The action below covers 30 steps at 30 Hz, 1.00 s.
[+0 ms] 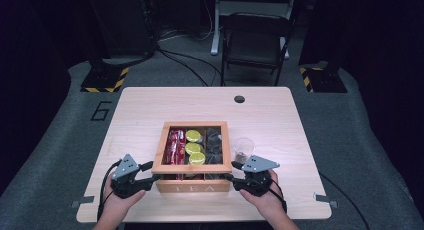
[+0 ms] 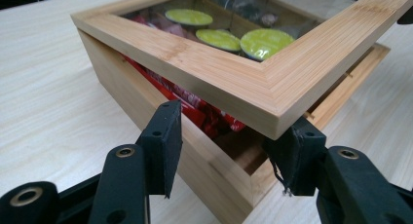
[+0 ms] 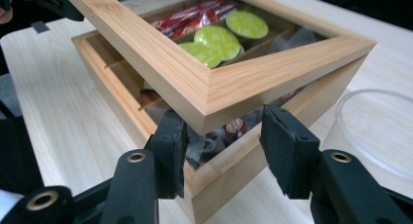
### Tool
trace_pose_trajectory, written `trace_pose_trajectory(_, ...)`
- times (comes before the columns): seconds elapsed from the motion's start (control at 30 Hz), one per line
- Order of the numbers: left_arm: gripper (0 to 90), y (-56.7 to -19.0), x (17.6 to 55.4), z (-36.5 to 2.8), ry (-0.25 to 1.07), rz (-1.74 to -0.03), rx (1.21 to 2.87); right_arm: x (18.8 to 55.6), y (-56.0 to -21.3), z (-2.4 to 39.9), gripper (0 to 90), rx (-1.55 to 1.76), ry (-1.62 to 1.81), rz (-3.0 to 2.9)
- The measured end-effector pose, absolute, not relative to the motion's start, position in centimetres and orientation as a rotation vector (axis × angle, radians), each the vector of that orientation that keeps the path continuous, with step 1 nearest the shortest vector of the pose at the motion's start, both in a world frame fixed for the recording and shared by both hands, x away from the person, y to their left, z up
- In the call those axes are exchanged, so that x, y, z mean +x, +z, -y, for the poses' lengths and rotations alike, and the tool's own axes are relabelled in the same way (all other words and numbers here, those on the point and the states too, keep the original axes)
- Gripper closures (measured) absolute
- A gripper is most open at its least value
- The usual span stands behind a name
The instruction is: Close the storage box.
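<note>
Bamboo box (image 1: 192, 185) square, glass-windowed lid (image 2: 234, 73) raised; round green pods (image 1: 194, 147).

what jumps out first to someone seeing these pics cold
The wooden tea box at the table's near edge, its glass-windowed lid raised off the front of the base. The left gripper and right gripper sit at the lid's two front corners, jaws open around them. Through the window, green pods stand out in the middle compartment, red packets left of them; a clear cup stands right of the box.
</note>
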<state>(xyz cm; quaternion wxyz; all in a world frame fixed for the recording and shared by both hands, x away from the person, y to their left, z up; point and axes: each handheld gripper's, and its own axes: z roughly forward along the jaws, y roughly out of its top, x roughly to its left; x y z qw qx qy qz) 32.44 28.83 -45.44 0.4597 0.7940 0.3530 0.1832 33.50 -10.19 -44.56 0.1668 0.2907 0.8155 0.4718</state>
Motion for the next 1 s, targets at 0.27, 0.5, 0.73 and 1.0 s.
trace_pose_trajectory(0.27, 45.2, -46.0, 32.6, -28.8, 0.423, -0.882, 2.022, 33.5, -45.2, 10.0, 52.4, 0.821, 1.303, -2.383)
trace_pose_trajectory(0.5, 45.3, -46.4, 32.3, -29.0, 0.38, -0.883, 2.038, 33.4, -45.6, 10.1, 53.2, 0.809, 1.281, -2.423)
trace_pose_trajectory(0.73, 35.5, -46.5, 31.7, -28.8, 0.349, -0.861, 2.086, 32.9, -45.6, 10.4, 45.6, 0.818, 1.27, -2.442)
trace_pose_trajectory(1.0, 35.2, -46.1, 31.5, -29.5, 0.333, -0.89, 2.021, 33.1, -45.1, 11.1, 43.6, 0.873, 1.317, -2.381)
